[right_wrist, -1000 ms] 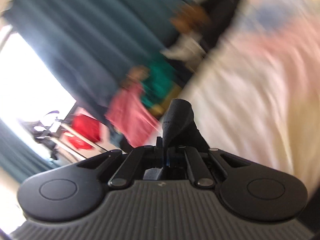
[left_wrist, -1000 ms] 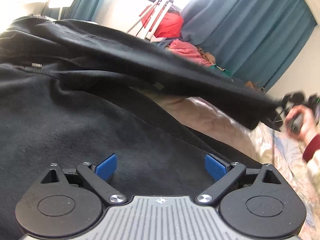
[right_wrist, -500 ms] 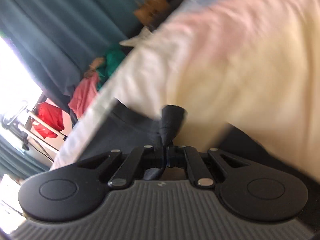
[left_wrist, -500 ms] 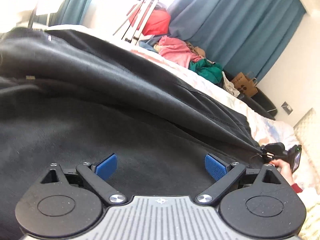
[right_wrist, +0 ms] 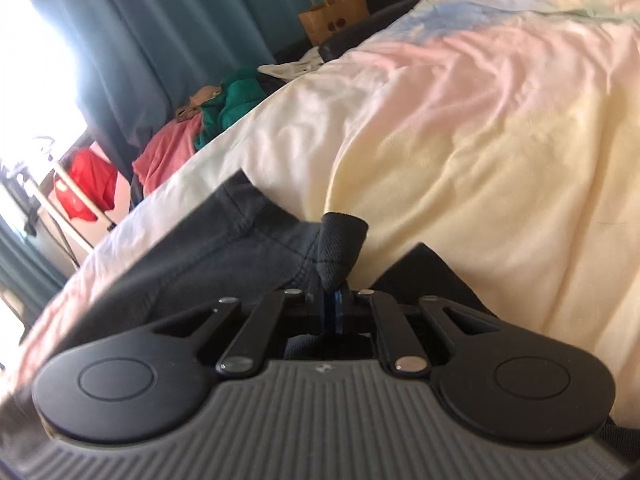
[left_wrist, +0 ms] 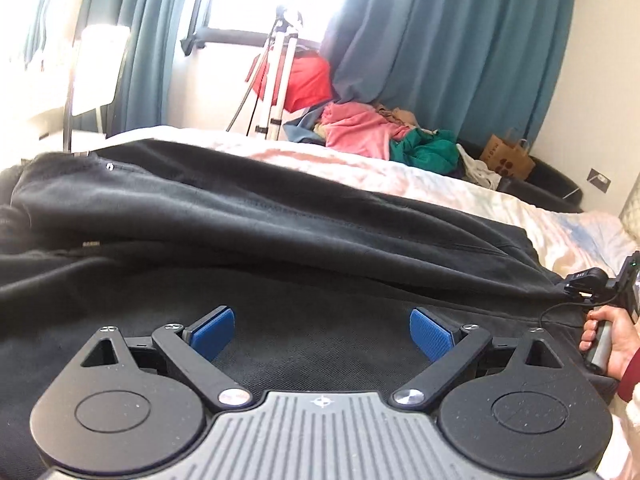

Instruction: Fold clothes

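A black garment (left_wrist: 280,220) lies spread over the bed, with one part folded over the rest. My left gripper (left_wrist: 322,330) is open and empty, its blue pads low over the black cloth. My right gripper (right_wrist: 334,300) is shut on the garment's ribbed cuff (right_wrist: 340,244) and holds it down near the bedsheet. The right gripper also shows at the far right of the left wrist view (left_wrist: 600,292), at the garment's far end.
The bed has a pale pastel sheet (right_wrist: 500,128). Beyond its far edge lie a pile of pink and green clothes (left_wrist: 384,136), a tripod (left_wrist: 276,80), a paper bag (left_wrist: 508,156) and teal curtains (left_wrist: 448,40).
My right gripper has carried the cuff down across the garment onto the bed. The lifted fold of the garment has come down flat. My left gripper stayed open over the cloth.
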Demonstrator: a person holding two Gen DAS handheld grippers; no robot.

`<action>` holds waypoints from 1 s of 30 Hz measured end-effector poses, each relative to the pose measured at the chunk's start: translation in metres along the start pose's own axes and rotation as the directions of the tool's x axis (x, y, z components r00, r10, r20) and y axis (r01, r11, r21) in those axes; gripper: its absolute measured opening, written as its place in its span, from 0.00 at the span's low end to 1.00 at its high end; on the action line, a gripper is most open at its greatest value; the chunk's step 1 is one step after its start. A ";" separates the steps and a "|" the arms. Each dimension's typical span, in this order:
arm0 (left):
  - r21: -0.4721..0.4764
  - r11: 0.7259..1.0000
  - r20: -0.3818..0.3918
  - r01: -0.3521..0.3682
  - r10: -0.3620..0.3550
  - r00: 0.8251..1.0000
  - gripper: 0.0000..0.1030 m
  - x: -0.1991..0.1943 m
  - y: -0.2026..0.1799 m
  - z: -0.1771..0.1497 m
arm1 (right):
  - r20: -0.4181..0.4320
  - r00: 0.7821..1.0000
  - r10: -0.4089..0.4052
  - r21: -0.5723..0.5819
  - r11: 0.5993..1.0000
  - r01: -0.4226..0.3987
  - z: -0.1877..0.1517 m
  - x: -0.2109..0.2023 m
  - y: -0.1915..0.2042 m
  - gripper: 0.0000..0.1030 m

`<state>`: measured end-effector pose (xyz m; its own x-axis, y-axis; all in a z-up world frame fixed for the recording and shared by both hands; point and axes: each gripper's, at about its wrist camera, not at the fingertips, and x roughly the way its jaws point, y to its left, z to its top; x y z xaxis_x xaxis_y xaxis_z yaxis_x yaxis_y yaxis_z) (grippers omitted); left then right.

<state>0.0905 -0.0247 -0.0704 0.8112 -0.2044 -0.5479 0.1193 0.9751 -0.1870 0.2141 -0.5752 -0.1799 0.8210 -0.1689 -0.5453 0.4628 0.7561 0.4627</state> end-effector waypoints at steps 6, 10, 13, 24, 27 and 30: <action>0.018 1.000 0.045 -0.015 0.014 0.999 0.93 -0.017 -0.003 0.005 | 0.011 0.999 -0.041 -0.114 0.993 0.042 0.012 -0.044 0.022 0.48; 0.029 1.000 0.068 -0.007 0.005 0.998 0.93 -0.036 -0.001 0.011 | 0.096 0.995 0.035 -0.205 0.979 -0.015 0.017 -0.112 0.064 0.74; 0.037 0.999 0.097 0.004 -0.007 0.995 0.93 -0.054 0.004 0.014 | 0.154 0.983 0.098 -0.276 0.960 -0.052 0.021 -0.163 0.096 0.80; 0.080 0.997 0.199 -0.020 0.003 0.980 0.95 -0.121 0.004 0.010 | 0.099 0.961 0.257 -0.470 0.863 -0.182 -0.055 -0.265 0.163 0.80; 0.087 0.996 0.210 -0.021 0.002 0.978 0.96 -0.132 0.004 0.008 | 0.072 0.954 0.290 -0.514 0.831 -0.213 -0.080 -0.287 0.177 0.80; 0.103 0.994 0.208 -0.026 0.004 0.978 0.96 -0.139 0.002 0.004 | 0.044 0.946 0.321 -0.555 0.795 -0.244 -0.105 -0.309 0.192 0.80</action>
<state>-0.0196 0.0065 0.0089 0.9130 -0.1783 -0.3668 0.1569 0.9837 -0.0875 0.0140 -0.3118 0.0040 0.9398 0.0552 -0.3371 -0.0178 0.9934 0.1130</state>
